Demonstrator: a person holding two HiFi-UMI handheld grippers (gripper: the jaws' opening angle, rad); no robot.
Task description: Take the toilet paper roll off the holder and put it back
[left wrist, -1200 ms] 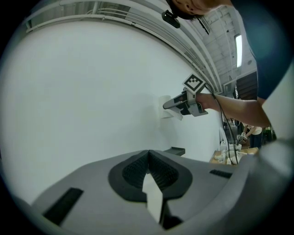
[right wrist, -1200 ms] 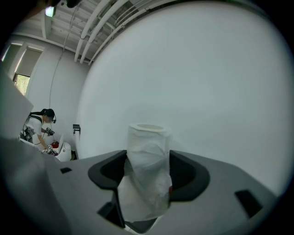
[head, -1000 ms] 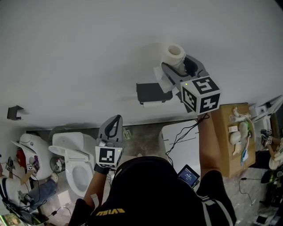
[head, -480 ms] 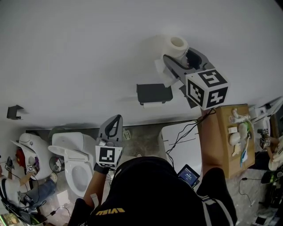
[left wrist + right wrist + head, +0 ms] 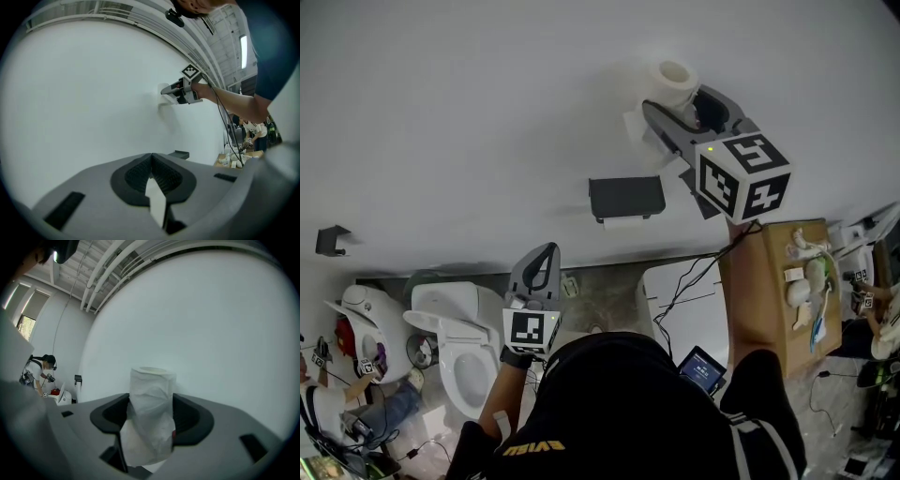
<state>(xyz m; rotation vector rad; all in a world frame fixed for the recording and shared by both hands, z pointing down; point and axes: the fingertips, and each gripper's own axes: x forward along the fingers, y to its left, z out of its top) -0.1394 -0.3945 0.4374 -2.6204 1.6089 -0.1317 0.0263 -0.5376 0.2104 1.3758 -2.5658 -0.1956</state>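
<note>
Head view: the right tool (image 5: 673, 101) is clamped on the toilet paper roll (image 5: 676, 79), so the roll is off the holder (image 5: 625, 197). It sits up and to the right of the holder, well apart from it and close to the white wall (image 5: 469, 112). The roll stands on end between the jaws, with its cardboard core facing the camera and a loose flap of paper hanging off its left side. The right gripper view backs this up: both pads press into the roll's sides, and the paper looks kinda squished and wrinkly.

The left tool (image 5: 546, 253) is down below the holder and a bit left of it, pointing at the wall. Its own view shows the jaws closed tip to tip with nothing between them.

Other stuff: a white toilet (image 5: 455, 347) is on the floor below and left of the holder. A cardboard box (image 5: 773, 300) with some odds and ends on top sits below and to its right.
</note>
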